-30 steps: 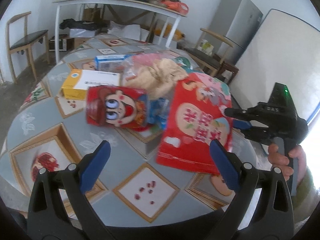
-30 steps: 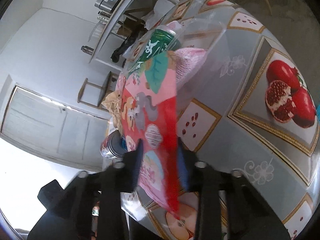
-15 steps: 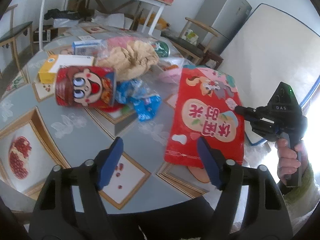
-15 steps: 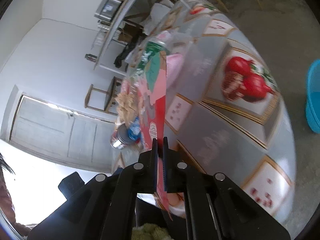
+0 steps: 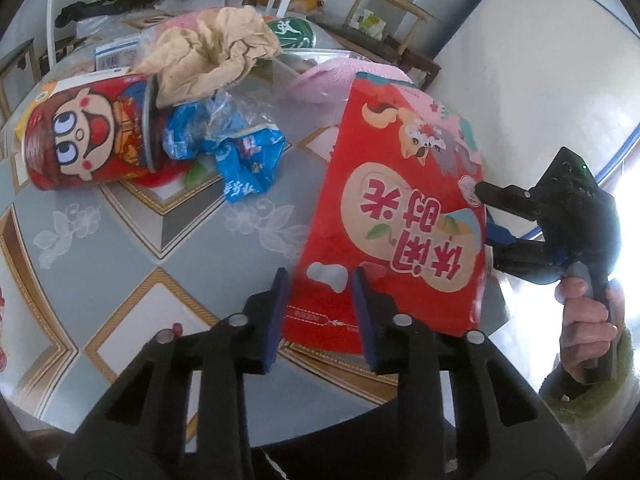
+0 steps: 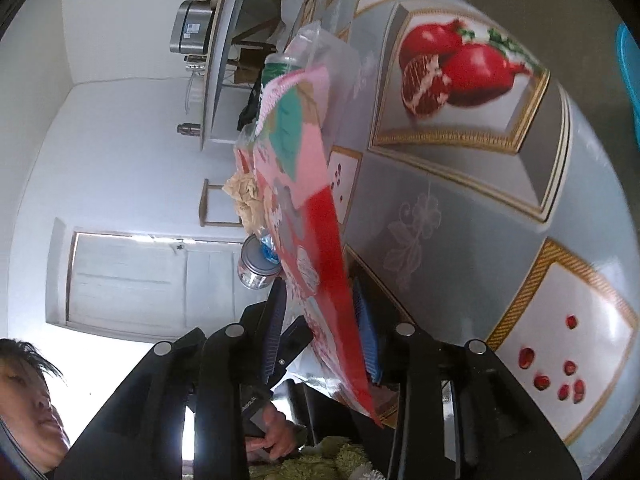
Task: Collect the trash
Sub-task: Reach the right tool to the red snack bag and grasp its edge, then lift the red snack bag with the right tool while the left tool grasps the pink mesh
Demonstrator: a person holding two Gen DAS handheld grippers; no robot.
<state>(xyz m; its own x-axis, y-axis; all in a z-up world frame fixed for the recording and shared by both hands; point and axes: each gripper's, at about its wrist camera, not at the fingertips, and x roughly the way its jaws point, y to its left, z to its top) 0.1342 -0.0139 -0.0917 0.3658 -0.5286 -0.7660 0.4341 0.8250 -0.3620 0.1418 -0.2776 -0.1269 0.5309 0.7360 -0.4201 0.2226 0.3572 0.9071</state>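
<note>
Left wrist view. Red snack bag (image 5: 400,220) standing tilted near the right edge of the counter (image 5: 120,240), printed face toward the camera, lower edge low by the near edge. Left tongs (image 5: 320,312) having just been closing, with the lower left corner of the bag between the two blue pads; a gap remaining on both sides, so not gripping yet. Right tongs (image 5: 486,216), carried by a hand (image 5: 584,320), reaching at the right side of the bag, one finger in front and one behind. Farther in, toward the middle of the counter: a red can (image 5: 88,136) on its side, a blue wrapper (image 5: 240,160) and crumpled brown paper (image 5: 208,52), all apart from the bag.

Right wrist view. Same bag (image 6: 316,224) seen edge-on, passing between the pads of the right tongs (image 6: 320,328). Jaws having just been opening; daylight visible between the left pad and the bag, the other pad perhaps touching, so no firm pinch.

Likely a handover from right to left. To do well: turn the left tongs so that the pads meet the two faces of the bag, not its edges. Close fully on the corner before drawing the right tongs away. Otherwise, risk of the bag sliding off the counter edge.
</note>
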